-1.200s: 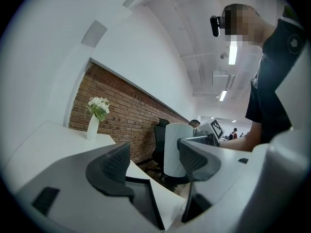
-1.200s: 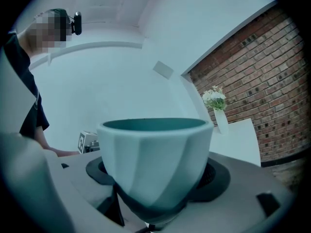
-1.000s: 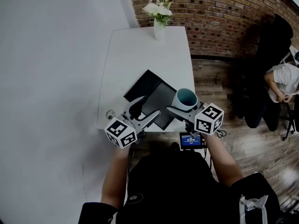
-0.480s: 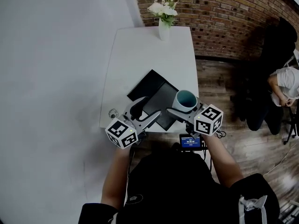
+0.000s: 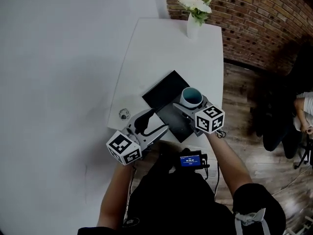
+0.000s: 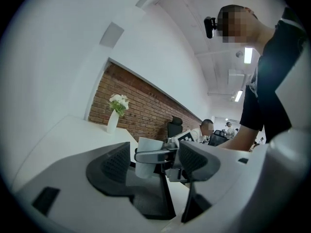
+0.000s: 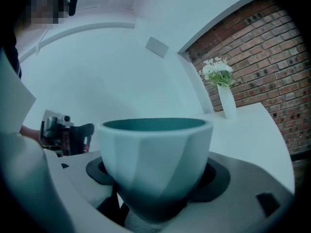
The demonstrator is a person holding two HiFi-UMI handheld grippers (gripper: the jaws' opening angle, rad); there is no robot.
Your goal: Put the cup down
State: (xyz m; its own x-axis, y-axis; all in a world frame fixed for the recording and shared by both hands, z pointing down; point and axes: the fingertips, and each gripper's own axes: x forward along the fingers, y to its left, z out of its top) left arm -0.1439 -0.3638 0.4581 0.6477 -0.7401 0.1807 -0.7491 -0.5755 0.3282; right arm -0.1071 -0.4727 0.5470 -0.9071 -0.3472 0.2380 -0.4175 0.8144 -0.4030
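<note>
A pale cup with a teal inside [image 5: 191, 96] stands upright over the black mat [image 5: 164, 88] near the white table's [image 5: 161, 48] front edge. My right gripper [image 5: 190, 104] is shut on the cup, one jaw on each side of its lower body. The cup [image 7: 155, 149] fills the right gripper view between the jaws of that gripper [image 7: 158, 176]. Whether its base touches the mat is hidden. My left gripper [image 5: 156, 121] is open and holds nothing, left of the cup at the table's front edge. Between its jaws [image 6: 155, 166] the cup [image 6: 146, 147] shows beyond.
A white vase with flowers [image 5: 194, 27] stands at the table's far edge, against the brick wall [image 5: 254, 13]. A small round object [image 5: 124, 113] lies at the front left corner. A seated person [image 5: 305, 111] is on the wood floor to the right.
The right gripper has carried the cup forward from the table's front edge and lower, so it now stands over the black mat. The left gripper stays open in nearly the same place.
</note>
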